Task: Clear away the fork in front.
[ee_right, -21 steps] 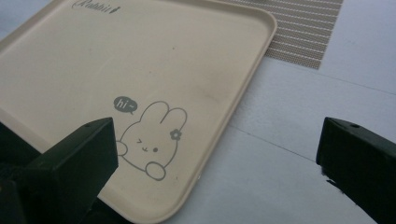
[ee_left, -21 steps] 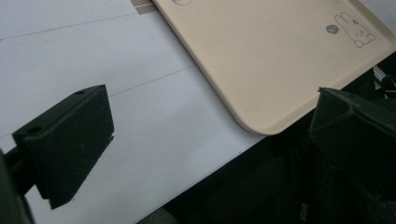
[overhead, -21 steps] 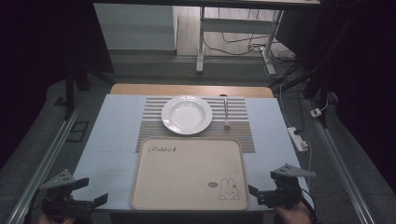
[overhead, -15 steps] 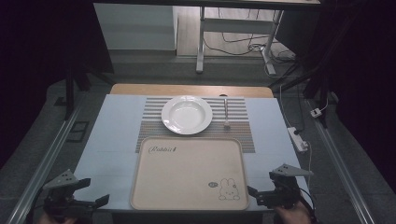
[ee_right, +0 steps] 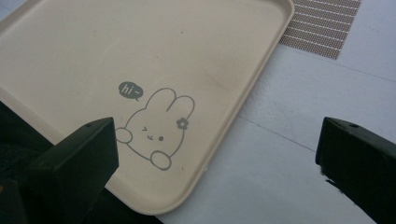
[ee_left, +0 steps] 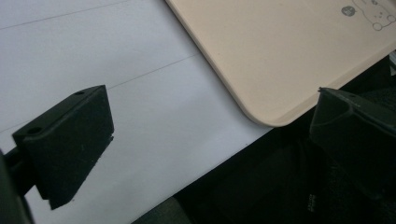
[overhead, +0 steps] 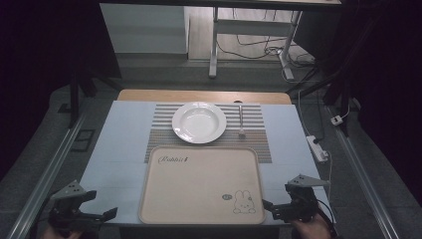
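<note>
High view shows the left claw (overhead: 102,215) and right claw (overhead: 271,206) at the near corners of the worktop (overhead: 124,149), one on each side of the tray (overhead: 199,189). Both claws stand wide open and hold nothing. Neither touches the tray; each sits just beside a near corner of it.

Tray: beige, with a rabbit print near its right near corner, lying flat at the near edge of the worktop. Its surface is bare. In the left claw's view the near left corner of the tray (ee_left: 280,56) lies ahead between the jaws, over the worktop's edge. In the right claw's view the tray (ee_right: 140,56) and its rabbit print (ee_right: 156,128) lie ahead, with the tray's rim running between the jaws.

Beyond the tray, a striped mat (overhead: 259,144) carries a white plate (overhead: 199,122) and a spoon (overhead: 241,119) to the plate's right. Plate and spoon are apart. The tray's far edge overlaps the mat.

Assessment: work appears to be at its start. Nothing is gripped, nothing lifted, nothing loaded on the tray. The claws look poised to take the tray by its two near corners, or its sides; that grasp is not yet made. All handling is left to do.
</note>
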`<action>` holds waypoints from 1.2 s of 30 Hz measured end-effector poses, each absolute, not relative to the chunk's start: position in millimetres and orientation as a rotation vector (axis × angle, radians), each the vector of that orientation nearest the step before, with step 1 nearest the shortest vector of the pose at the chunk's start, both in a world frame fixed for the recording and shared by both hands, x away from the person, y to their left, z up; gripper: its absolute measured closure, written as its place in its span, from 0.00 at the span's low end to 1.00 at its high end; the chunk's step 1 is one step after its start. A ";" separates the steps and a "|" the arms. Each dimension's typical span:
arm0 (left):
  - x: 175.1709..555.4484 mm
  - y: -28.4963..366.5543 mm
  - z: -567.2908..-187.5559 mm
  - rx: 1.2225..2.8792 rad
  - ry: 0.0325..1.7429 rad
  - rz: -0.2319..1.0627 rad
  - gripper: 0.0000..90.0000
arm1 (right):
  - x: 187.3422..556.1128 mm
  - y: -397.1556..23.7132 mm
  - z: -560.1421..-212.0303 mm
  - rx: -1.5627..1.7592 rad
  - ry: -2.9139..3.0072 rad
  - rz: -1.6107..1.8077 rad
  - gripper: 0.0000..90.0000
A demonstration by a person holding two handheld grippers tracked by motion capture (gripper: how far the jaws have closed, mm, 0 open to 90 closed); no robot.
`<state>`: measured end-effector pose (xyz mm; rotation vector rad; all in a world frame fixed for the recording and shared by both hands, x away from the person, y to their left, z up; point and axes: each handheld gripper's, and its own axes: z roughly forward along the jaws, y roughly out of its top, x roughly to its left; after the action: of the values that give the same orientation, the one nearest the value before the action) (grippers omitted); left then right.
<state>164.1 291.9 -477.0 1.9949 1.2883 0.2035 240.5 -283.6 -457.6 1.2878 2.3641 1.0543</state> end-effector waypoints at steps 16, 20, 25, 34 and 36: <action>163.9 292.6 -477.1 1.990 1.287 0.202 0.01 | 241.1 -280.8 -456.9 1.277 2.370 1.021 0.00; 164.1 292.9 -477.2 1.988 1.295 0.203 0.01 | 241.7 -279.1 -456.6 1.276 2.373 1.024 0.00; 164.1 293.9 -477.3 1.978 1.301 0.201 0.00 | 244.6 -276.8 -454.4 1.227 2.382 1.038 0.00; 164.0 293.2 -477.2 1.985 1.297 0.204 0.00 | 252.3 -271.2 -456.1 1.158 2.413 1.053 0.00; 164.0 292.9 -477.2 1.989 1.296 0.204 0.00 | 254.6 -270.1 -456.9 1.166 2.411 1.065 0.00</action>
<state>164.0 292.9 -477.2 1.9887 1.2955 0.2041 254.6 -270.1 -456.9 1.1661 2.4113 1.0653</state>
